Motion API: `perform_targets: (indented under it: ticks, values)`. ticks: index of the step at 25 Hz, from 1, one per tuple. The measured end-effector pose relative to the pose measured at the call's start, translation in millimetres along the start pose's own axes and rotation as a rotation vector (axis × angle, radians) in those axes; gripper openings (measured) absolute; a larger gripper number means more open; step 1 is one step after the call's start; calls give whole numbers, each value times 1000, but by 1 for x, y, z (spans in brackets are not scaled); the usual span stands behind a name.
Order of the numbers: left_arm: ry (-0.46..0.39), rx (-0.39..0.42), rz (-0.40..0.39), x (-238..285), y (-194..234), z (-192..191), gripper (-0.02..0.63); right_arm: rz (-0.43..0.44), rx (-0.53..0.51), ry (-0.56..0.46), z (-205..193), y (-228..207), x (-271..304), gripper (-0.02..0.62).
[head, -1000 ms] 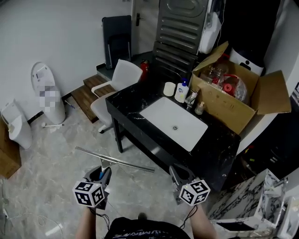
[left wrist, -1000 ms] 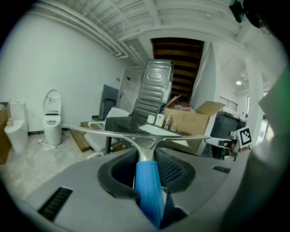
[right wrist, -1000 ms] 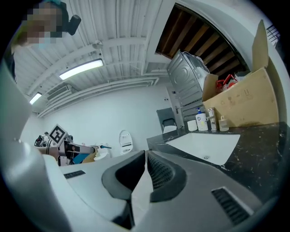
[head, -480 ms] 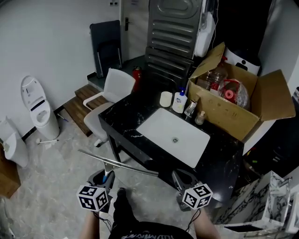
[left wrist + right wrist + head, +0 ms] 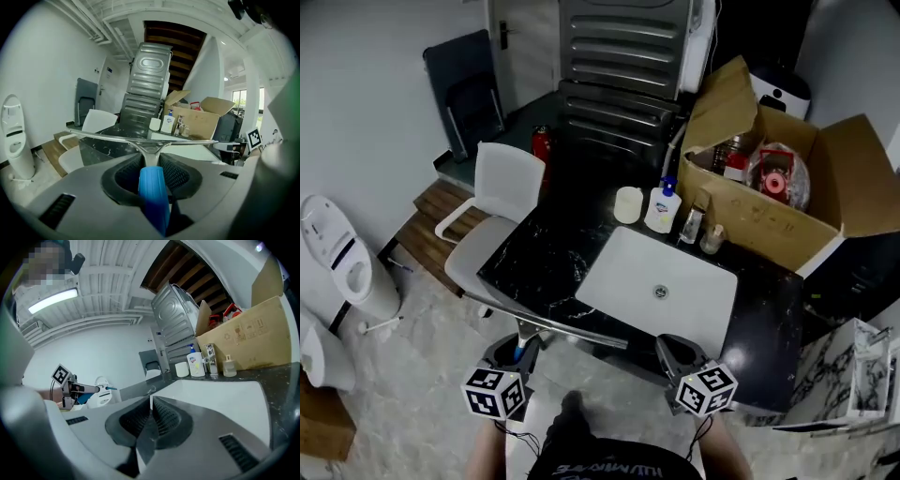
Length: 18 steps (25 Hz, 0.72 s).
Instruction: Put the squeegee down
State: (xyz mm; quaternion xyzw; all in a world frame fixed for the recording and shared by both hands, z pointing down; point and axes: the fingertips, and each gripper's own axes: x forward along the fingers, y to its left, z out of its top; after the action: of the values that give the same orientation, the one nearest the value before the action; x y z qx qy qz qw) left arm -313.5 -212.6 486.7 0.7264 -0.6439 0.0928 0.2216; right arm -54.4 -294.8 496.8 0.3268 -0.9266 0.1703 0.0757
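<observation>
The squeegee has a blue handle [image 5: 152,192] and a long metal blade bar [image 5: 140,138]. My left gripper [image 5: 151,176] is shut on the handle, and the bar lies level across the front of the jaws. In the head view the squeegee's bar [image 5: 546,322] hangs over the front edge of the black counter [image 5: 534,262], with the left gripper [image 5: 514,354] just below that edge. My right gripper [image 5: 675,353] is at the counter's front, near the white sink [image 5: 656,281]. Its jaws are shut with nothing between them [image 5: 151,413].
A white cup [image 5: 628,203], a soap bottle [image 5: 662,206] and a tap [image 5: 691,225] stand behind the sink. An open cardboard box [image 5: 787,216] of items fills the counter's right. A white chair [image 5: 497,192] stands left of the counter, and a toilet [image 5: 342,267] further left.
Both grippers have moved forward up to the counter's front edge. The squeegee stays in the left gripper, and its bar now reaches over the counter edge.
</observation>
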Motion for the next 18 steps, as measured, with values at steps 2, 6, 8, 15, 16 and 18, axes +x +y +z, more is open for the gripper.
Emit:
perform_targets:
  ticks: [2,6,8,15,16,18]
  values:
    - [14,14,-20,20,17,14,135,-32,10,-3,8,-7,18,52]
    - [47,28,-66,59,42,38,135,-103,35,-9,21,-17,42,52]
    - [63,40,-85,77,53,46,135,-132,46,-13,24,-22,53,52]
    - [116,51,-116,140,84,73,135,-209,86,-35,33,-38,93,52]
    - [122,48,-122,149,87,76,135,-220,91,-36,33,-40,98,52]
    - [133,45,-132,167,93,82,135,-241,100,-39,34,-45,106,52]
